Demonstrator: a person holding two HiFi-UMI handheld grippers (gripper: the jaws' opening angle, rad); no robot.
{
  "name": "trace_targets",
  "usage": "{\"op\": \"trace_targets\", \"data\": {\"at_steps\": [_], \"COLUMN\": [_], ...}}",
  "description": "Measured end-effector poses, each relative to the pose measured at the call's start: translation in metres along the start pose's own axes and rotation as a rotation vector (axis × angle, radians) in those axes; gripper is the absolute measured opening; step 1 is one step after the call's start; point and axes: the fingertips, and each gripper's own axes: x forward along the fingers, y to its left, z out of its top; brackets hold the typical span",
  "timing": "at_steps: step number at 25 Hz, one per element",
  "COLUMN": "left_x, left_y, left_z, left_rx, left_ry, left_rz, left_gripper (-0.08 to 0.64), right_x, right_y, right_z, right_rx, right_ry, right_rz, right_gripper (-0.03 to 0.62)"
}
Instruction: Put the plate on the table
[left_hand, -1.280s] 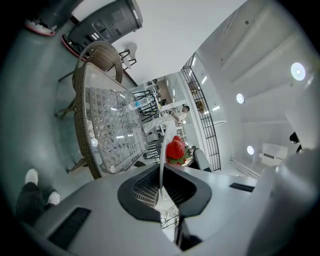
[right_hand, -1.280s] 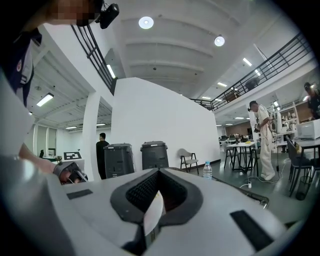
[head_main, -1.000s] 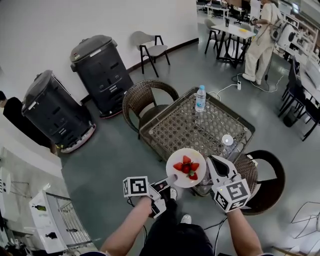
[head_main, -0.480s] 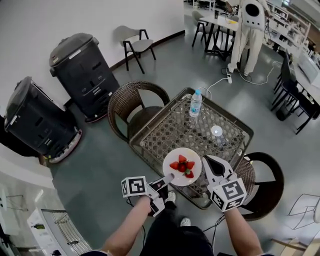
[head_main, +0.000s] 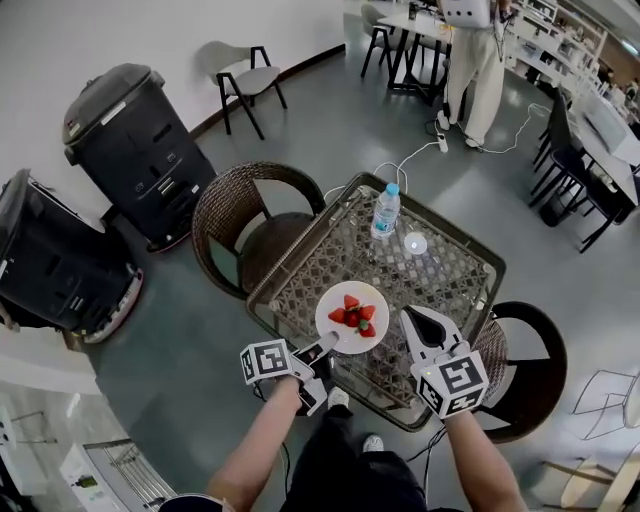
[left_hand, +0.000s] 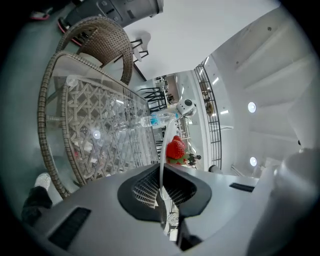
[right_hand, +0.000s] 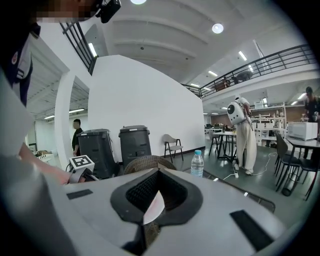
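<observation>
Since the frame a second before, both grippers had travelled forward, and the plate (head_main: 368, 338) had come from the near corner of the table (head_main: 455, 280) to a spot farther in over its glass top. The person in pale clothes (head_main: 478, 70) by the far tables had shifted as well.

From where I stood, the left gripper (head_main: 322, 348) pinched the plate by its near rim. In that gripper's own view the white rim (left_hand: 162, 155) ran edge-on straight between the closed jaws. Strawberries (head_main: 352, 314) sat heaped at the plate's middle. The plate was level above the wicker-and-glass table, near its front left part. I could not tell whether it had met the glass.

The right gripper (head_main: 408, 316) hung just beside the plate's right edge, apart from it. Its jaws were drawn together with only a thin slit left. A pale sliver showed in that slit, and I could not tell what it was.

Farther along the table stood a water bottle (head_main: 384, 212), upright, with a small clear round object (head_main: 415, 243) just beside it. A brown wicker chair (head_main: 235, 215) faced the table's left side and another (head_main: 535, 350) sat at its right. Two black bin-like units (head_main: 135, 145) stood against the white wall, and a grey chair (head_main: 245, 78) stood beyond them.
</observation>
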Motion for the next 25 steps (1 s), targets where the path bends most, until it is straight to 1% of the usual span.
{"op": "trace_targets", "data": {"at_steps": [4, 11, 17, 25], "left_x": [0.014, 0.037, 0.051, 0.073], "left_y": [0.024, 0.068, 0.1, 0.117], "left_z": [0.026, 0.057, 0.067, 0.08], "left_rx": [-0.026, -0.074, -0.127, -0.156], "left_ry": [-0.015, -0.023, -0.025, -0.025], "left_rz": [0.016, 0.068, 0.112, 0.168], "left_gripper": [0.017, 0.017, 0.017, 0.017], "right_x": [0.017, 0.042, 0.054, 0.06], "right_y": [-0.011, -0.024, -0.027, -0.036], "right_z": [-0.009, -0.032, -0.05, -0.065], "right_rx": [0.011, 0.037, 0.064, 0.083], "right_ry": [0.032, 0.097, 0.138, 0.174], "right_rz": [-0.025, -0.052, -0.064, -0.077], "right_gripper": [0.005, 0.005, 0.005, 0.005]}}
